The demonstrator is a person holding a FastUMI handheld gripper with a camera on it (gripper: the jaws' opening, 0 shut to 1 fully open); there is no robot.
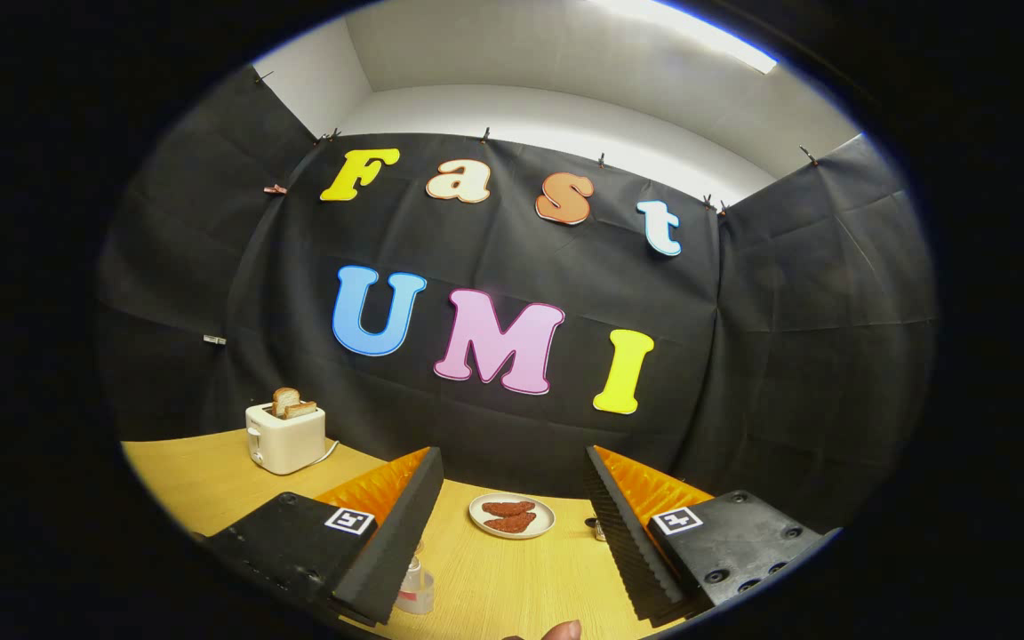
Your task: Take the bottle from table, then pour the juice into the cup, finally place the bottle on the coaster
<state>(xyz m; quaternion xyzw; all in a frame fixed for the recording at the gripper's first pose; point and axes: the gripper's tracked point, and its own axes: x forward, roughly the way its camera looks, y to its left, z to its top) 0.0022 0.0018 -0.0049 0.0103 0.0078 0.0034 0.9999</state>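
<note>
Wood-grain table runs across the bottom of the frame, the gripper hanging released above it with nothing between its spread fingers, so by my judgement every step remains, a clear bottle-like thing sitting low left beside the left finger.

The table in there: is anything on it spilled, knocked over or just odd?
Nothing stands out. On the table the toaster stands upright holding toast, and a plate of reddish food sits flat beyond the open gripper. A clear container by one finger is partly hidden.
</note>
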